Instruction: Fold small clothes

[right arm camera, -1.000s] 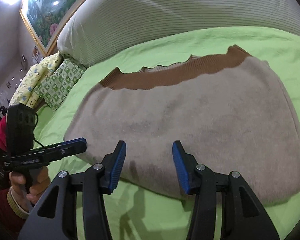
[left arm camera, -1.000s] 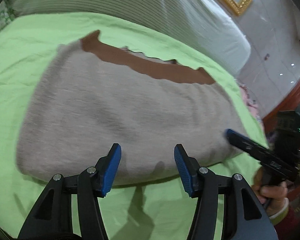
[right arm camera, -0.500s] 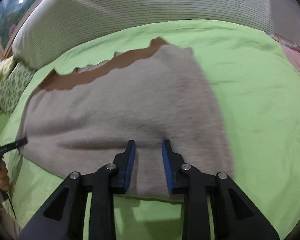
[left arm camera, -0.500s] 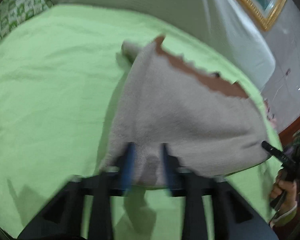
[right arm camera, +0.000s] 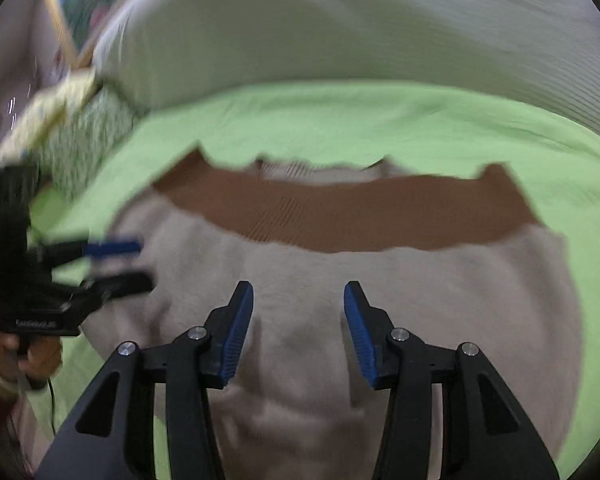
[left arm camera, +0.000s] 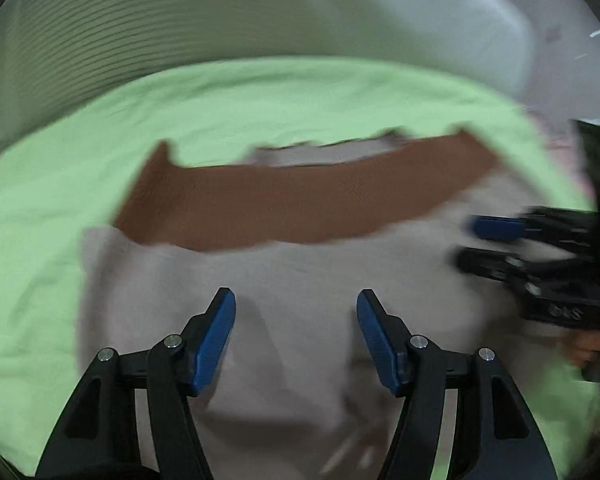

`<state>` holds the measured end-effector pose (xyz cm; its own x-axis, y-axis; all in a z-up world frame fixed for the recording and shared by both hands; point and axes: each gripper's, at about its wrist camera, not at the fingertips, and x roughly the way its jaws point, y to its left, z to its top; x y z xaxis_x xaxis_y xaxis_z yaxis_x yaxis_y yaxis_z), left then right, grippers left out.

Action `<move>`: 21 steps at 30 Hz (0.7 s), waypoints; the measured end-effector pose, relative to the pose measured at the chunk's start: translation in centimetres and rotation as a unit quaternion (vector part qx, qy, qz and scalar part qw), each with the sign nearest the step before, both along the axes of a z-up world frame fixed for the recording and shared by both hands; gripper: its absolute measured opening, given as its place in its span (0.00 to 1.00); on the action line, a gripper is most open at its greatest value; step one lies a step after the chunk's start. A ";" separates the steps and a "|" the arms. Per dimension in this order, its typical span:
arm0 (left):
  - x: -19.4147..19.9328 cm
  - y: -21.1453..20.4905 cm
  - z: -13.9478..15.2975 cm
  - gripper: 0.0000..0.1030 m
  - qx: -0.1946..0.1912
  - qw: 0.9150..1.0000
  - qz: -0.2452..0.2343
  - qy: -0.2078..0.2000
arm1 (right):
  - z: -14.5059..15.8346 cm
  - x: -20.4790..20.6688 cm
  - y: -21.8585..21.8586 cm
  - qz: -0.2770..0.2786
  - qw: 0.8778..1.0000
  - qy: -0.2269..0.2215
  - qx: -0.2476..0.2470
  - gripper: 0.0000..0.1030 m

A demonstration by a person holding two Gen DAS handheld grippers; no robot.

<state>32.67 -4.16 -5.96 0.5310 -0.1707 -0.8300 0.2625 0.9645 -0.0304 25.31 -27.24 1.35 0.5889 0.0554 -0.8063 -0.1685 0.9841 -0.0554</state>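
Observation:
A beige knitted garment [left arm camera: 300,272] with a wide brown ribbed band [left arm camera: 300,204] lies folded on the green bedsheet [left arm camera: 40,240]. My left gripper [left arm camera: 296,320] hovers over its beige part. Its jaws are opening and no cloth is pinched between the blue pads. In the right wrist view the same garment [right arm camera: 440,280] and brown band [right arm camera: 340,216] show. My right gripper [right arm camera: 298,312] is above the beige part, jaws also opening and empty. Each gripper appears beside the other: the right gripper [left arm camera: 466,242] at the garment's right side, the left gripper [right arm camera: 144,264] at its left side.
A striped pale duvet [left arm camera: 180,32] rises behind the sheet. Patterned pillows [right arm camera: 84,140] and a gold picture frame [right arm camera: 60,12] stand at the far left. A hand [right arm camera: 40,356] holds the left gripper's handle. Green sheet surrounds the garment.
Half a second ago both grippers were pinched on the garment's near edge. They have carried it toward the brown band and opened, so the garment now lies shorter and doubled over.

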 end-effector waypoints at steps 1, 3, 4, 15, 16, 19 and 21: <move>1.7 0.9 -0.9 0.62 0.014 1.000 0.023 0.006 | -1.2 1.8 -0.3 -0.009 0.999 0.023 -0.031 0.47; 3.3 2.4 -1.6 0.54 -0.016 0.999 0.042 0.007 | -1.9 3.9 -1.6 -0.036 0.998 0.015 -0.043 0.46; 3.9 3.2 -1.5 0.43 -0.020 0.998 0.054 -0.005 | -1.8 4.8 -2.3 -0.045 0.998 0.008 -0.032 0.45; -2.2 11.3 3.2 0.70 -0.098 0.980 0.161 -0.057 | 2.5 2.8 -5.3 -0.158 0.980 -0.105 0.061 0.55; -4.0 12.1 3.4 0.70 -0.110 0.977 0.172 -0.059 | 2.7 1.7 -5.2 -0.154 0.979 -0.111 0.070 0.55; -8.8 14.3 3.2 0.75 -0.162 0.963 0.209 -0.057 | 2.8 -2.5 -4.9 -0.137 0.978 -0.117 0.105 0.56; -12.0 15.7 2.2 0.84 -0.203 0.947 0.244 -0.051 | 2.5 -4.7 -4.7 -0.131 0.978 -0.119 0.114 0.56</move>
